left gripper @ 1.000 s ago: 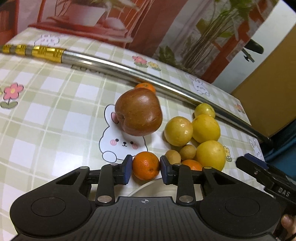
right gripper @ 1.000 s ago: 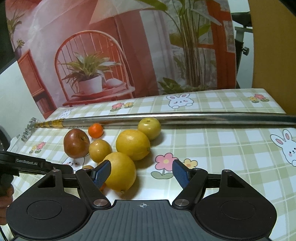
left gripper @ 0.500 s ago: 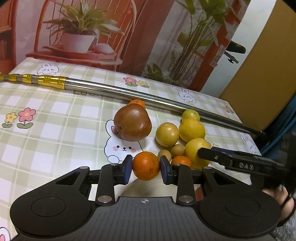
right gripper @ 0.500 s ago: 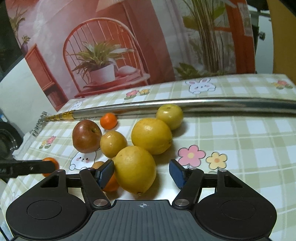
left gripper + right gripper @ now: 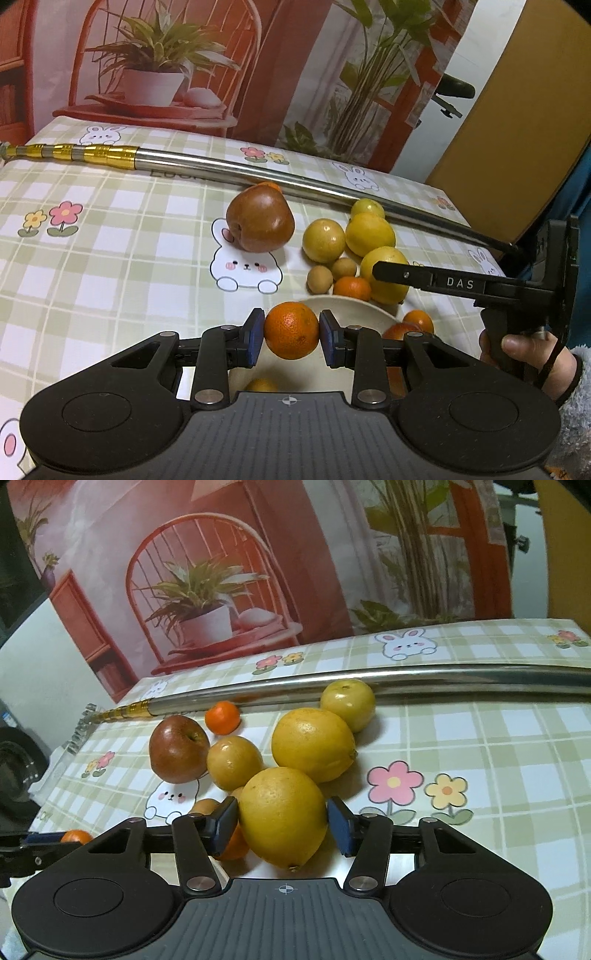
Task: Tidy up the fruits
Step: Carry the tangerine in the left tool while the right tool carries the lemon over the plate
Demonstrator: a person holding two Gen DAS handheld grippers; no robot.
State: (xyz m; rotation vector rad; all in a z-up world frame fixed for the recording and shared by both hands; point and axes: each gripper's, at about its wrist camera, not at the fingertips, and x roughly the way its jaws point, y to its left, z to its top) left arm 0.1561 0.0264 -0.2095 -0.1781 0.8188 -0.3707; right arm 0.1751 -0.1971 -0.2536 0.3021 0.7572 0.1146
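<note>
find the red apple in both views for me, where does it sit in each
Left wrist: the red apple sits just above centre, on the rabbit print, left of the yellow fruit.
Right wrist: the red apple sits left of centre, left of the yellow fruit.
Shared landmark: the metal pole lying across the table behind it.

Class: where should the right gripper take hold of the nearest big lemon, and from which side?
Grip the lemon across its broad middle, coming in low from the front. Its nub end points toward the right gripper, whose fingers already flank the rounded sides.
</note>
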